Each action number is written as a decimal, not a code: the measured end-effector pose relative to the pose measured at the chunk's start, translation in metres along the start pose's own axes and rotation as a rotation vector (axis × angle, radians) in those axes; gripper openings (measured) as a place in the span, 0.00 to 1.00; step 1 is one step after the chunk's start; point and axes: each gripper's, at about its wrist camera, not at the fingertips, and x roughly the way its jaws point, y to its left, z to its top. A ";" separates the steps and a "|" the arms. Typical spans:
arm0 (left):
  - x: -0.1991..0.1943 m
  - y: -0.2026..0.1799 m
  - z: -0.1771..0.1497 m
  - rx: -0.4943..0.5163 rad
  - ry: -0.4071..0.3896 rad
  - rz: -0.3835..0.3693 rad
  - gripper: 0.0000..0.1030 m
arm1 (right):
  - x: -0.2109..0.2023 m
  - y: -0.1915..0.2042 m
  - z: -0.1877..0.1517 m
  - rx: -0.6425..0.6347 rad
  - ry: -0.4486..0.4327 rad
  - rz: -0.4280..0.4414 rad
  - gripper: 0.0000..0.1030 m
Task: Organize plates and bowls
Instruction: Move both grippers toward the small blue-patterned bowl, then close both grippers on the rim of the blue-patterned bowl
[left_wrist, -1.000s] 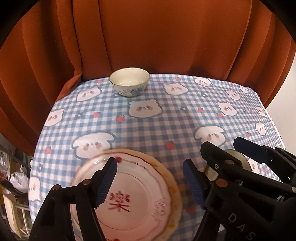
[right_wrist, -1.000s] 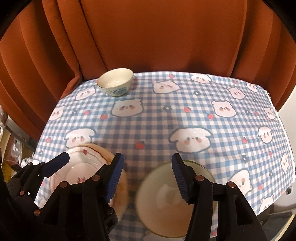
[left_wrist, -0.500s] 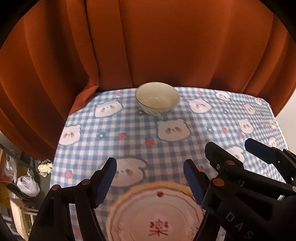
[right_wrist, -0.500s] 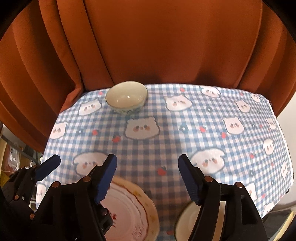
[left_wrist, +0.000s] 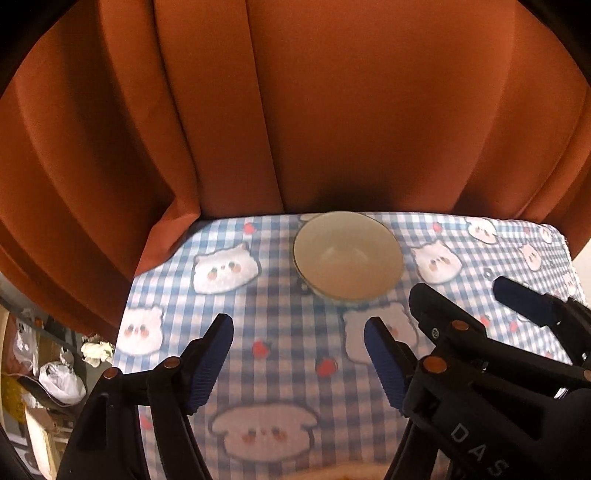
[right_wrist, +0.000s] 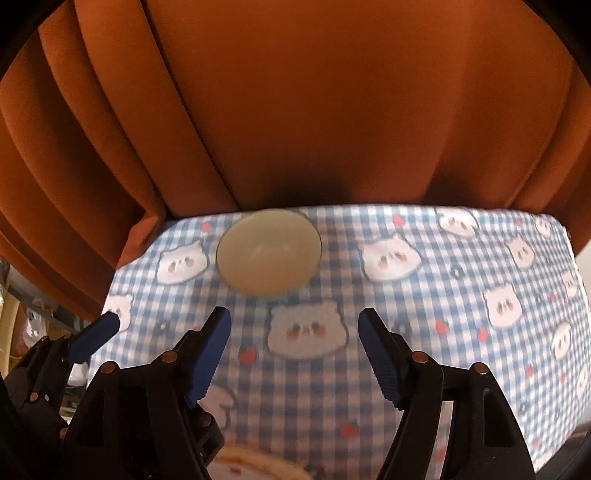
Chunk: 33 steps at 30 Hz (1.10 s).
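Note:
A small cream bowl (left_wrist: 347, 254) stands upright at the far edge of the checked tablecloth, close to the curtain; it also shows in the right wrist view (right_wrist: 268, 256). My left gripper (left_wrist: 299, 354) is open and empty, a short way in front of the bowl. My right gripper (right_wrist: 294, 352) is open and empty, in front of the bowl and slightly to its right. The pink plate's rim (right_wrist: 255, 466) shows at the bottom of the right wrist view, and a sliver of the rim (left_wrist: 343, 473) in the left wrist view.
The blue-and-white bear-print tablecloth (left_wrist: 280, 373) covers the table. An orange curtain (left_wrist: 332, 110) hangs right behind its far edge. Clutter and plastic bags (left_wrist: 59, 380) lie on the floor beyond the left table edge. The right gripper (left_wrist: 524, 299) reaches into the left wrist view.
Both grippers have moved forward towards the far bowl, which now looks larger. The pink plate and the larger bowl have slid out of view below. Both stay open.

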 end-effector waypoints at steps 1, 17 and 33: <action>0.007 0.001 0.005 -0.007 0.006 -0.003 0.71 | 0.007 0.000 0.005 -0.009 0.003 -0.010 0.79; 0.105 -0.006 0.043 0.010 0.050 0.003 0.61 | 0.107 -0.016 0.051 0.032 0.047 -0.035 0.84; 0.157 -0.010 0.042 -0.025 0.112 0.007 0.31 | 0.164 -0.024 0.050 0.055 0.110 -0.001 0.29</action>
